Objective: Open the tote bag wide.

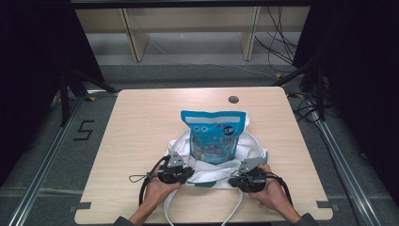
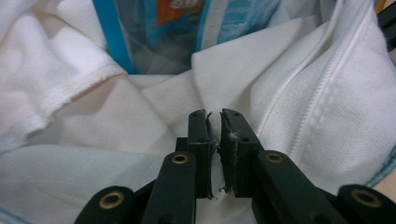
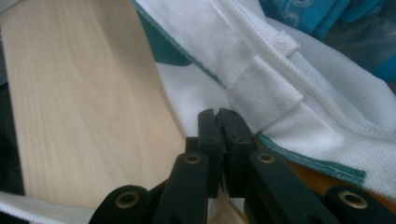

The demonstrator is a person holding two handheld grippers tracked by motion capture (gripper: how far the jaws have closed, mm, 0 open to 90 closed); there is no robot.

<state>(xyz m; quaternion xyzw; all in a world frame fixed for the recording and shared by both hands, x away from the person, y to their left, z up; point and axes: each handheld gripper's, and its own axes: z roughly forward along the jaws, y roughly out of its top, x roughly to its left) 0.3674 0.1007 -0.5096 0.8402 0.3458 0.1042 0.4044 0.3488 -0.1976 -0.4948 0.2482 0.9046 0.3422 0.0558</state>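
Both grippers pinched the white tote bag's [image 1: 212,170] near rim.
My left gripper [image 2: 215,116] and right gripper [image 3: 218,113], jaws nearly closed on cloth; blue snack pouch [image 1: 214,134] stood half inside. I judged pulling the rim up over it came next.

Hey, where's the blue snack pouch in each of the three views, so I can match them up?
High view: the pouch stands at table centre, inside the white bag.
Left gripper view: its blue edge and clear window run along the top, above the jaws.
Right gripper view: a blurred blue patch in the top right corner.
Shared landmark: the white bag's cloth, which both grippers pinch.
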